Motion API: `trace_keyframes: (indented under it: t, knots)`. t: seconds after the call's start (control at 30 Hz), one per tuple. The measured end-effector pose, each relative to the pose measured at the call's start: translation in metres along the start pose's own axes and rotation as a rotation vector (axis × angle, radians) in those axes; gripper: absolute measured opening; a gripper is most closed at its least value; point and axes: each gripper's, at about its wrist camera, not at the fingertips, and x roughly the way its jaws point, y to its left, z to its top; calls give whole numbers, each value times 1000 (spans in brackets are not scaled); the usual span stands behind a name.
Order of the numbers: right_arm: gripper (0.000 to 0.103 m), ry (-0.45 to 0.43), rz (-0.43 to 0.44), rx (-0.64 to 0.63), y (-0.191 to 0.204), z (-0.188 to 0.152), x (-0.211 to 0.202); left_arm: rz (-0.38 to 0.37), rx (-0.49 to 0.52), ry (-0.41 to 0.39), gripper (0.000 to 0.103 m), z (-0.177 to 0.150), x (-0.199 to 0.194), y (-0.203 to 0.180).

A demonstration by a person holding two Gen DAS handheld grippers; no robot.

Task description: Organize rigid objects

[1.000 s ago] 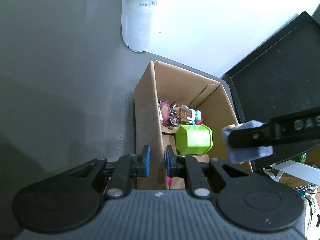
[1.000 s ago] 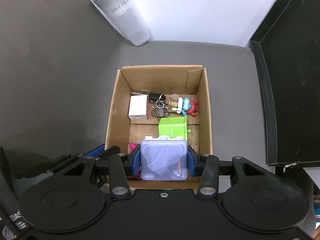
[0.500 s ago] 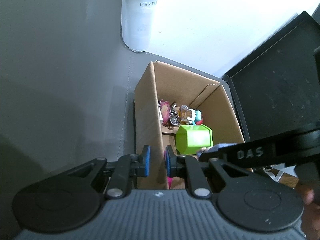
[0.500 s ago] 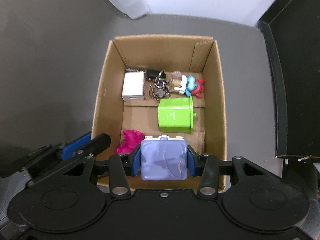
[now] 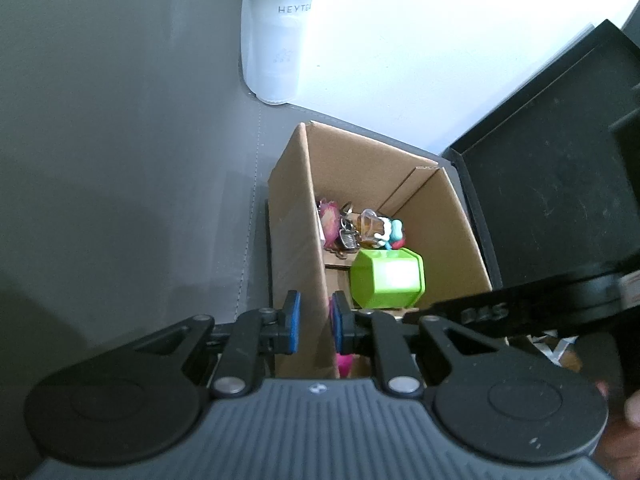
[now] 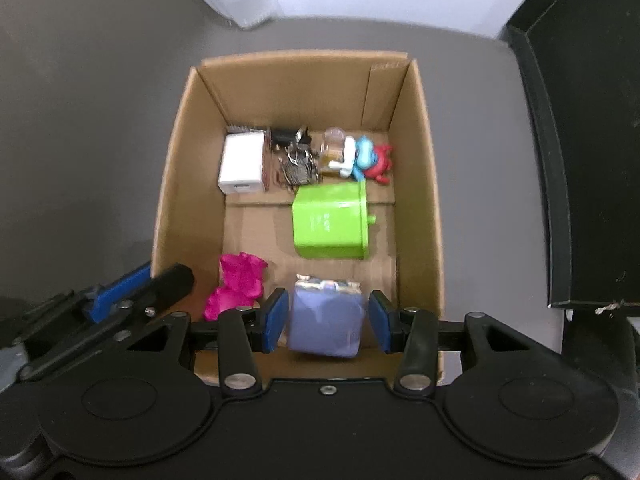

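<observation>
I release the lavender case (image 6: 326, 326) low and level so it settles flat in the cardboard box's (image 6: 420, 184) near right corner, clear of the green container (image 6: 328, 222) and pink toy (image 6: 238, 286). The right gripper (image 6: 326, 326) stands apart, pads just off the case sides. The left gripper (image 5: 314, 322) straddles the box's left wall, steadying it; contact is unclear. The case is a rounded, matte plastic block, slightly blurred.

Box (image 6: 420, 200) floor bare between green case (image 6: 328, 220) and left wall.
</observation>
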Motion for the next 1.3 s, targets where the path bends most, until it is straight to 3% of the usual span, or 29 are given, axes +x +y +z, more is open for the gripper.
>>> trace_keyframes:
  t: [0.6, 1.07, 1.3]
  knots:
    - [50, -202, 150, 122, -67, -41, -72, 67, 31, 19, 13, 4, 2, -15]
    - [55, -291, 251, 225, -98, -67, -78, 129, 44, 51, 10, 17, 7, -23]
    - [66, -317, 300, 271, -107, -81, -78, 177, 95, 50, 8, 25, -3, -34]
